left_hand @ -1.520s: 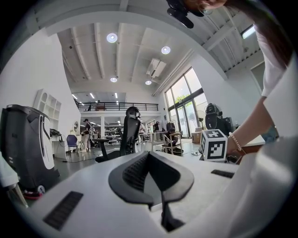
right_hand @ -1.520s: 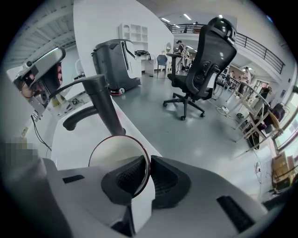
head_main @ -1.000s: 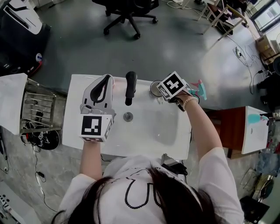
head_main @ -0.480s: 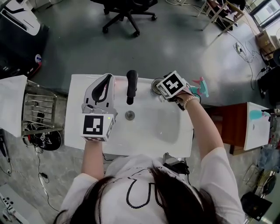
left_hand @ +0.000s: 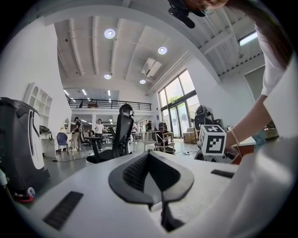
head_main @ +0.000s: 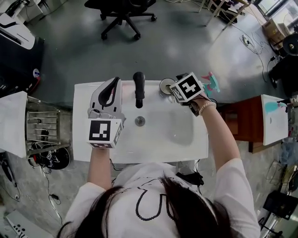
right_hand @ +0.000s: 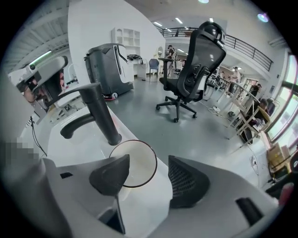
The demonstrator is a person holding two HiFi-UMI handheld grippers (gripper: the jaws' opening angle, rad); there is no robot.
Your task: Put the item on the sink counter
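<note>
A round clear cup with a dark rim (head_main: 165, 85) (right_hand: 138, 160) stands on the white sink counter (head_main: 83, 95), just right of the black faucet (head_main: 138, 90) (right_hand: 99, 113). My right gripper (head_main: 173, 89) (right_hand: 148, 175) hovers over the cup and its jaws are opening. The cup shows between and below the pads, and neither pad presses on it. My left gripper (head_main: 112, 85) (left_hand: 150, 158) rests over the counter left of the faucet, shut with nothing between its pads.
The basin (head_main: 163, 137) with its drain (head_main: 139, 121) lies in front of the faucet. A teal and pink item (head_main: 212, 89) sits at the counter's right end. A metal rack (head_main: 41, 125) stands to the left and an office chair (head_main: 120, 10) (right_hand: 193, 51) stands behind.
Both grippers keep their places at the sink, with the right one still by the cup. The head view has shifted slightly.
</note>
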